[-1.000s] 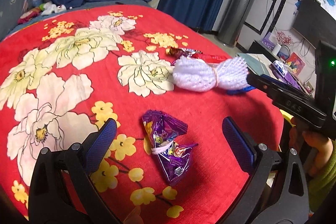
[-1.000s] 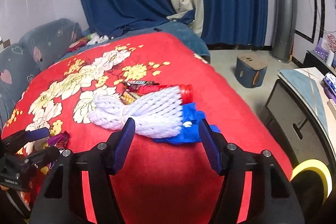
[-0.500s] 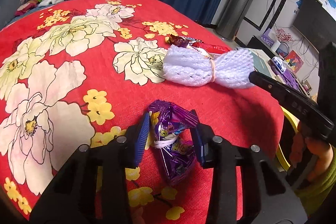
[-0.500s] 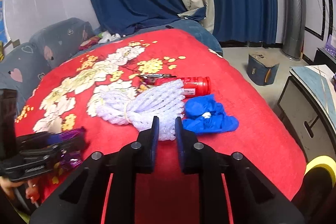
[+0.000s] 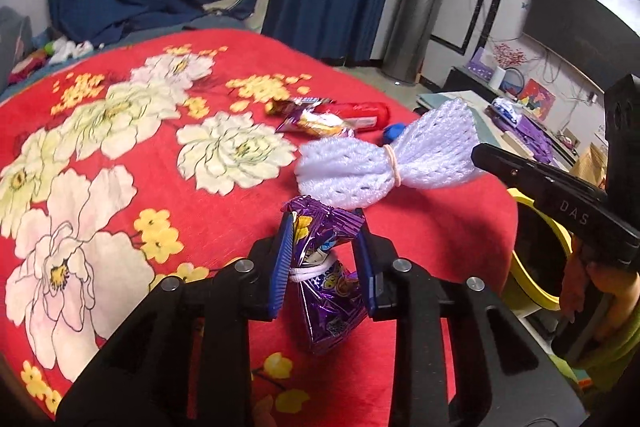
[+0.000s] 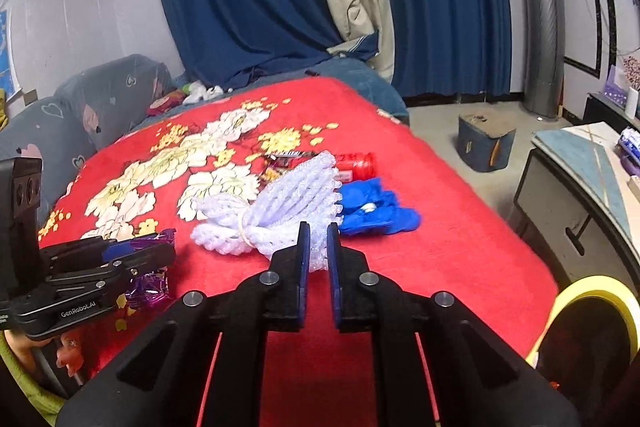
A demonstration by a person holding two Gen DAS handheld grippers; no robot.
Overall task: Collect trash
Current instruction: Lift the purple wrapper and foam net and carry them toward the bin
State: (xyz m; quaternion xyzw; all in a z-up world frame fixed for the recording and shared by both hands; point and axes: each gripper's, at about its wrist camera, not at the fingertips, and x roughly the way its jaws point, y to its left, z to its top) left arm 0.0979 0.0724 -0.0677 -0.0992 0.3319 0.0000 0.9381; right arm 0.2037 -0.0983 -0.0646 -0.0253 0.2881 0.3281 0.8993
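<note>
A purple snack wrapper (image 5: 328, 307) tied with a white band sits between the blue pads of my left gripper (image 5: 322, 223). The jaws are closing and the pads press on its sides. It is just above the red flowered blanket (image 5: 120, 187). A white foam net (image 6: 280, 203) bound with a rubber band lies farther back. My right gripper (image 6: 316, 227) is shut on its near edge, and that end of the net (image 5: 360, 167) is raised. From the right wrist, the left gripper (image 6: 160, 247) with the wrapper (image 6: 150, 287) shows at the lower left.
Behind the net lie a blue glove (image 6: 372, 211), a red bottle (image 6: 360, 163) and candy wrappers (image 5: 316, 119). A yellow-rimmed bin (image 6: 592, 291) stands off the bed's right edge. A low cabinet (image 6: 580, 195) and a small box on the floor are to the right.
Both grippers went from wide open to closed, the left on the purple wrapper and the right on the foam net. Both have drawn back a little, and the net's gripped end has lifted.
</note>
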